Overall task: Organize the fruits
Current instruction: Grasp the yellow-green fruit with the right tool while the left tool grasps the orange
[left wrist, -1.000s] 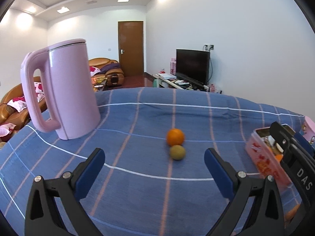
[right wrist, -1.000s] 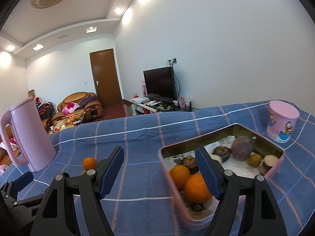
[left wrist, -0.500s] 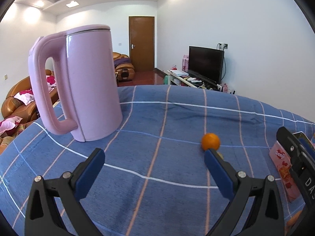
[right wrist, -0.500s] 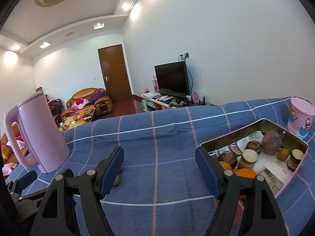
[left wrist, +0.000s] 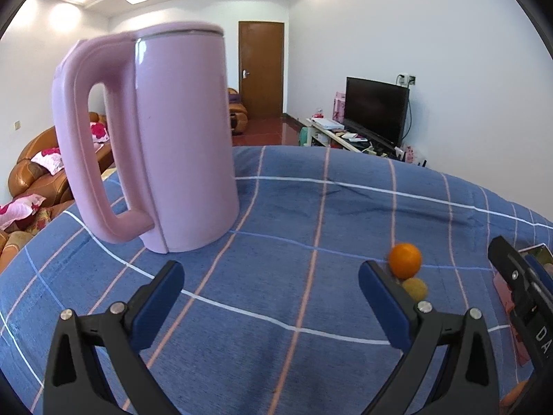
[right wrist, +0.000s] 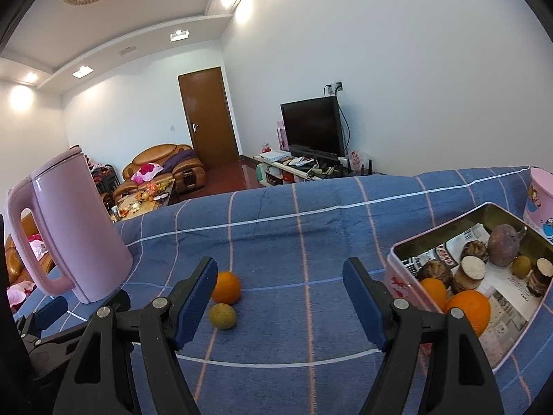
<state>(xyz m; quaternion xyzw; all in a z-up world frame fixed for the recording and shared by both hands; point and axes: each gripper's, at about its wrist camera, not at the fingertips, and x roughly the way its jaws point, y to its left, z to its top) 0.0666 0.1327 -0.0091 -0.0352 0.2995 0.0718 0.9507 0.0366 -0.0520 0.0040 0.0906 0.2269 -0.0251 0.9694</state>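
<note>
Our left claw (left wrist: pixel 271 287) is spread with nothing between its jaws — the orange (left wrist: pixel 404 260) and the small yellow-green fruit (left wrist: pixel 415 288) sit just beyond its right finger, the pink kettle (left wrist: pixel 172 145) ahead to the left. Our right claw (right wrist: pixel 280 288) is spread too, empty; the fruit tin (right wrist: pixel 397 271) lies just right of it.

Pink kettle (left wrist: pixel 172 145) on blue checked cloth (left wrist: pixel 311 207), pink cup (right wrist: pixel 539 197), television (right wrist: pixel 312 126)
</note>
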